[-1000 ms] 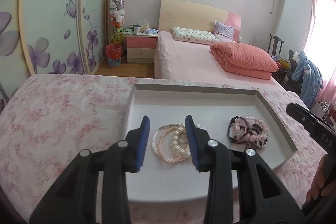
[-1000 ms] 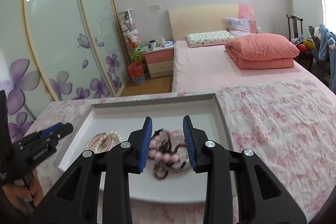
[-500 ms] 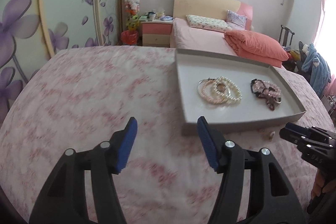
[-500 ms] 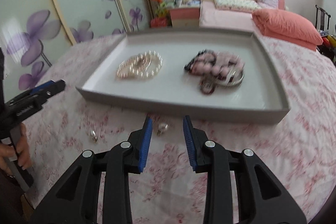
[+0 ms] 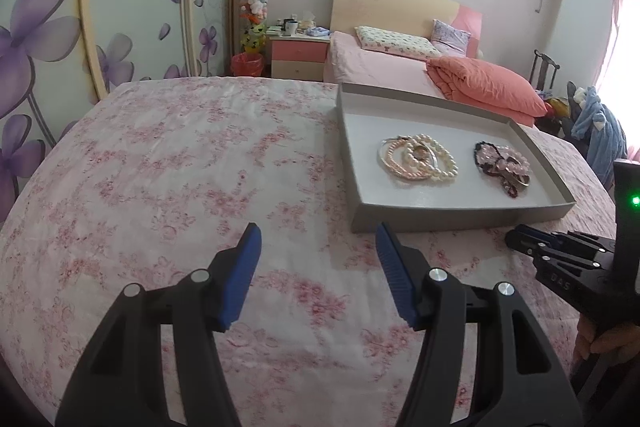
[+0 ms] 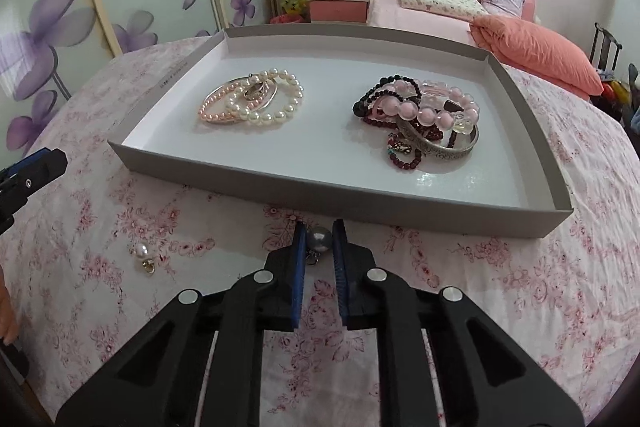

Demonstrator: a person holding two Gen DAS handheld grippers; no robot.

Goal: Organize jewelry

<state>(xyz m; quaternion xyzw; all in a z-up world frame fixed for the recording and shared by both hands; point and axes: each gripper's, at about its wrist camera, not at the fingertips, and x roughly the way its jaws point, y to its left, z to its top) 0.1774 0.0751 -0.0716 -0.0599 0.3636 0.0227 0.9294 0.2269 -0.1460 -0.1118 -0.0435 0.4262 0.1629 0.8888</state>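
A grey tray [image 6: 320,195] on the floral cloth holds a heap of pearl bracelets [image 6: 256,99] at the left and pink and dark bead bracelets [image 6: 424,115] at the right. Just in front of the tray, my right gripper [image 6: 319,239] is down at the cloth, its blue pads pressing both sides of a grey pearl earring [image 6: 319,239]. A white pearl earring [image 6: 143,254] lies loose on the cloth to its left. My left gripper [image 5: 316,239] hovers open over bare cloth, left of the tray [image 5: 440,219], with nothing between its fingers.
The floral cloth [image 5: 180,167] covers a rounded table that drops away at the left and near edges. A hand [image 5: 600,343] holds the right gripper's handle. Beyond are a bed [image 5: 400,67], a nightstand [image 5: 298,57] and flowered wardrobe doors [image 5: 132,7].
Both grippers came back out from over the tray. The left one moved over the cloth to the left and opened wider. The right one sank in front of the tray and shut on the grey pearl earring.
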